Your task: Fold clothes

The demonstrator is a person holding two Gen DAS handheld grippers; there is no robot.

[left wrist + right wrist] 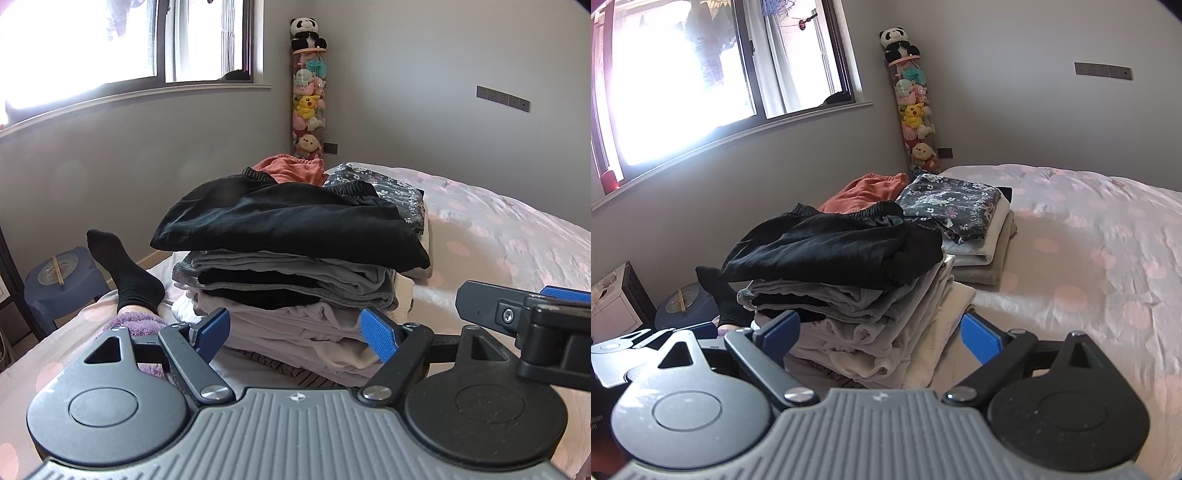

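Black top (288,225) crowns a stack (295,306) of folded clothes on the bed (498,236), with both grippers open at its near side.

Grey, black and white layers sit under the black top, and the stack's lower white layers lie between the spread blue pads of the left gripper (297,334). The right gripper (881,332) is just beside it on the right, jaws equally wide, holding nothing. Farther back lie an orange garment (864,192) and a floral pile (951,205) on pale folded pieces. A foot in a black sock (123,269) rests left of the stack. Beyond, a column of plush toys (308,96) stands in the corner, right of the window (122,44).
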